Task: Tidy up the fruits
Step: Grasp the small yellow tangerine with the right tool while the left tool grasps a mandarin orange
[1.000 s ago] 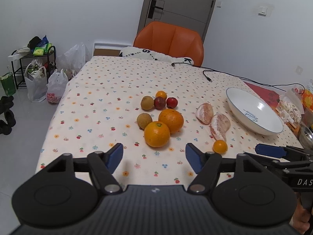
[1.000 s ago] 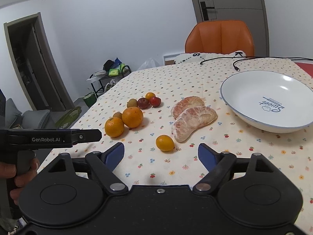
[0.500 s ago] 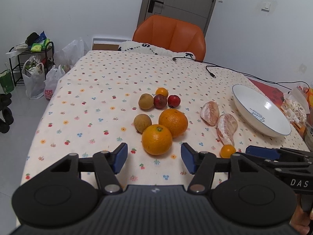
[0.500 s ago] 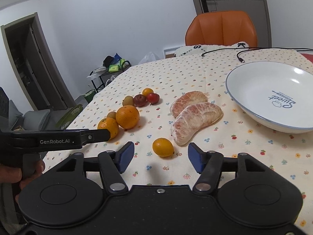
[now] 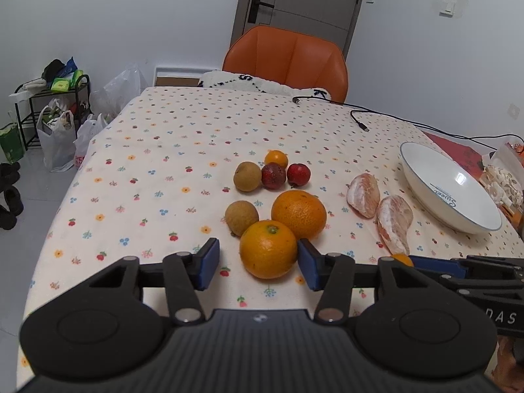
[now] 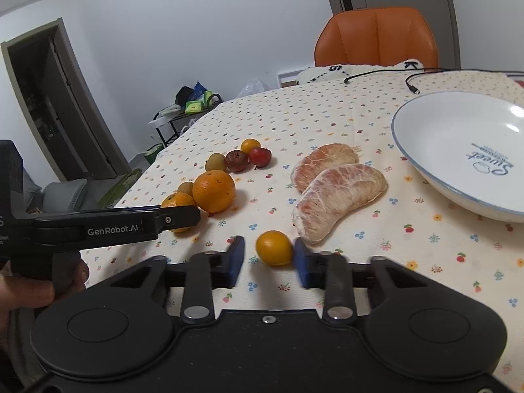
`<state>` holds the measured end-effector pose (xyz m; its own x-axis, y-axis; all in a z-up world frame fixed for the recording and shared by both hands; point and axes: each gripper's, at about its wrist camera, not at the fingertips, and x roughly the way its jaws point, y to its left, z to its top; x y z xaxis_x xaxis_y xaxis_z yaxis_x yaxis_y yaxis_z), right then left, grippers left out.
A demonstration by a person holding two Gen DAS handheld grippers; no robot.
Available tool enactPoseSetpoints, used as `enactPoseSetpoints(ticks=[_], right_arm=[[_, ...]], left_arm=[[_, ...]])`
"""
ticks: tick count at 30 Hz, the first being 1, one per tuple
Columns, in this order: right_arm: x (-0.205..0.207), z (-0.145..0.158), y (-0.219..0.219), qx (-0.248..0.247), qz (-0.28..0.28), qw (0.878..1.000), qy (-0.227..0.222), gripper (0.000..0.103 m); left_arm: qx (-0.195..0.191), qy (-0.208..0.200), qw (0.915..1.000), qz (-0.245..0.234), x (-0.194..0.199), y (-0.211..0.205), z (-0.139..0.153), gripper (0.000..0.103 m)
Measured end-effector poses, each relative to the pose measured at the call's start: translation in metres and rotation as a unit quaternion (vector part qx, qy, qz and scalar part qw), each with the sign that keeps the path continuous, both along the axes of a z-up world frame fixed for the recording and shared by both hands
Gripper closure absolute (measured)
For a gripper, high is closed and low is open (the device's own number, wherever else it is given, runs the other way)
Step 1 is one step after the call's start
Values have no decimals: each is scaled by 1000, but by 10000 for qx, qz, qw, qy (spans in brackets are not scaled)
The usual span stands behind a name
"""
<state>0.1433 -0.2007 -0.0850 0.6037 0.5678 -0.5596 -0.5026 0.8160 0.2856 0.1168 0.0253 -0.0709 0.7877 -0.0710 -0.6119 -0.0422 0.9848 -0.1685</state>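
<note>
On the flowered tablecloth, my left gripper [image 5: 258, 263] is open around the nearer big orange [image 5: 268, 249]; its right pad touches the fruit and a gap remains at the left pad. A second big orange [image 5: 298, 213] sits just behind. My right gripper [image 6: 268, 262] is open around a small orange [image 6: 273, 248], with the right pad against it and the left pad slightly off. Two peeled pomelo segments [image 6: 337, 193] lie beside an empty white bowl [image 6: 458, 140]. Two brown round fruits [image 5: 241, 217], two small red fruits [image 5: 273, 176] and another small orange [image 5: 276, 159] sit farther back.
An orange chair [image 5: 286, 59] stands at the table's far end, with a black cable [image 5: 357, 121] lying across the cloth there. Bags and a shelf [image 5: 49, 111] stand on the floor to the left. Packets [image 5: 504, 180] crowd the right edge.
Both grippers have moved forward and down onto their fruits, and their fingers have narrowed around them. The fruits have not moved.
</note>
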Motion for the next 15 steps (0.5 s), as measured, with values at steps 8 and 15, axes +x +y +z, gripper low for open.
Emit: enactPoseSetpoints(ticks=[8,15], right_arm=[[-5,1,-8,67,-5,10000,14,81],[-10,4,-20,263,-103,9995,-133,81]], left_arm=[[53,-27,10000,17,-5,-6,2,67],[56,-102,9999,22,-12,-9,8,67]])
